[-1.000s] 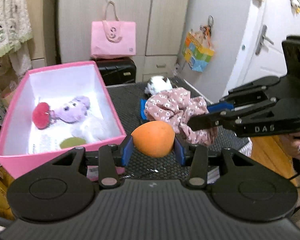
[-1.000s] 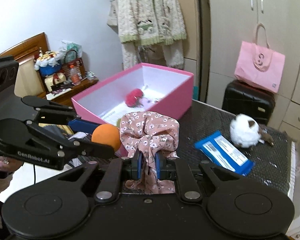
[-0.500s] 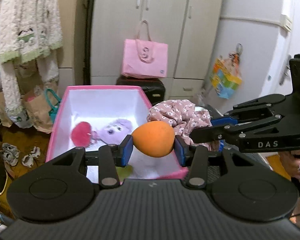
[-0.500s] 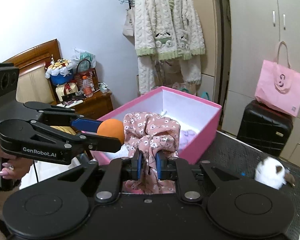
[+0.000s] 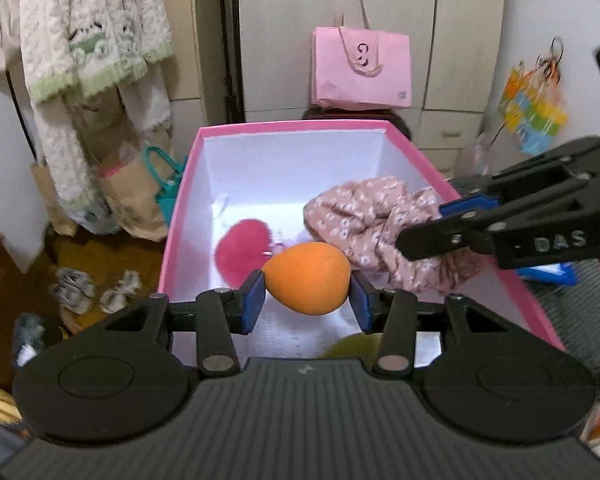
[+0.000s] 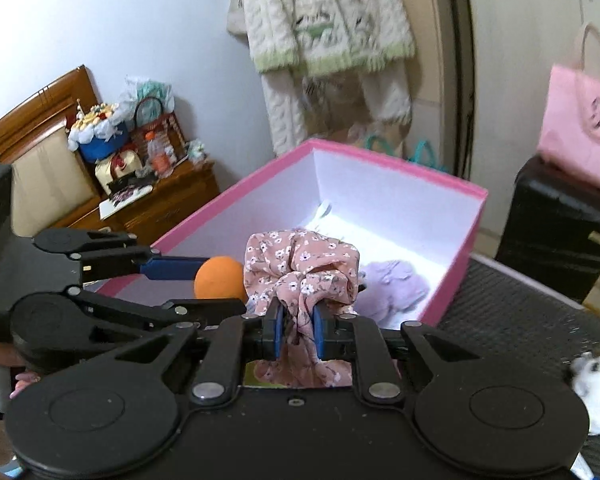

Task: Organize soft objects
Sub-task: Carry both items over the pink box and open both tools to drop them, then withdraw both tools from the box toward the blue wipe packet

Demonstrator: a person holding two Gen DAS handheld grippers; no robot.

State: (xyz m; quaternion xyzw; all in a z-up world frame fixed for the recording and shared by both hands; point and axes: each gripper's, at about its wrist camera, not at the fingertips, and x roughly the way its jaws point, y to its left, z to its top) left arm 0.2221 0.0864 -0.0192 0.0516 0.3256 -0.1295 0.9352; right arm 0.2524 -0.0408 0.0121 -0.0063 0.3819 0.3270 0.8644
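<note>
My left gripper is shut on an orange egg-shaped sponge and holds it above the near end of the pink box. My right gripper is shut on a pink floral scrunchie and holds it over the box from the right side. The scrunchie and the right gripper's fingers show in the left wrist view. The sponge shows in the right wrist view. Inside the box lie a red pompom, a lilac plush and a green item.
A white fluffy toy lies on the dark mat right of the box. A blue packet lies beside the box. A pink bag sits on a black suitcase behind. A wooden nightstand stands left.
Both grippers have moved left from above the mat to over the pink box, each carrying its object. The box now fills the middle of both views.
</note>
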